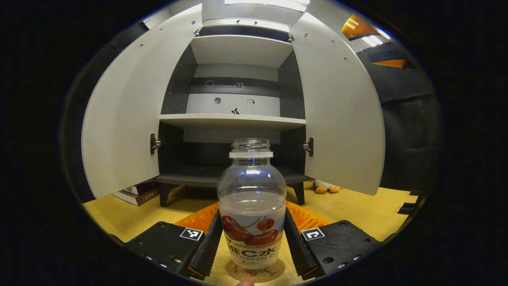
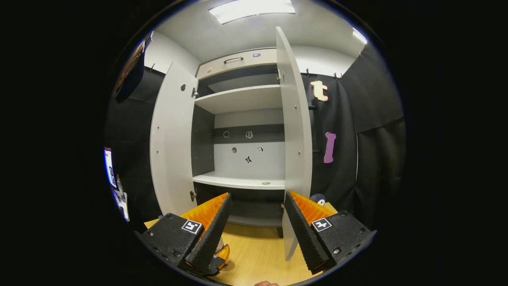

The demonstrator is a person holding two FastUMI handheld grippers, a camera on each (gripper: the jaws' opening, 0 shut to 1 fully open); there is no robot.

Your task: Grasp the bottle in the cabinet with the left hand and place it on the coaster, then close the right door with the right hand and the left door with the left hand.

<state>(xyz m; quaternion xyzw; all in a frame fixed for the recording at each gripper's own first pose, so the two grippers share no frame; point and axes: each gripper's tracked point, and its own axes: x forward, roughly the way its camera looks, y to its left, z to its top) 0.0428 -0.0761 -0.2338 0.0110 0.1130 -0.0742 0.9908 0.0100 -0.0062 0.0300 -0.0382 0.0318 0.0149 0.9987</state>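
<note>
Bottle [image 1: 251, 206]: clear plastic, uncapped, rounded shoulder, white neck ring, cherry-print label on lower half; looks empty. Stands upright on round cork coaster [image 1: 256, 271], on wooden tabletop [image 1: 357, 210], in front of cabinet [image 1: 238, 119].

Left hand-held gripper [image 1: 251, 248]: fingers flank bottle label closely on both sides; whether they press it, cannot tell.

Cabinet: both doors swung open, left door [image 1: 123, 119], right door [image 1: 337, 111]. Shelves bare apart from small round item on middle shelf [image 2: 266, 183].

Right hand-held gripper [image 2: 258, 226]: spread wide, empty, in front of cabinet, near right door's edge.
</note>
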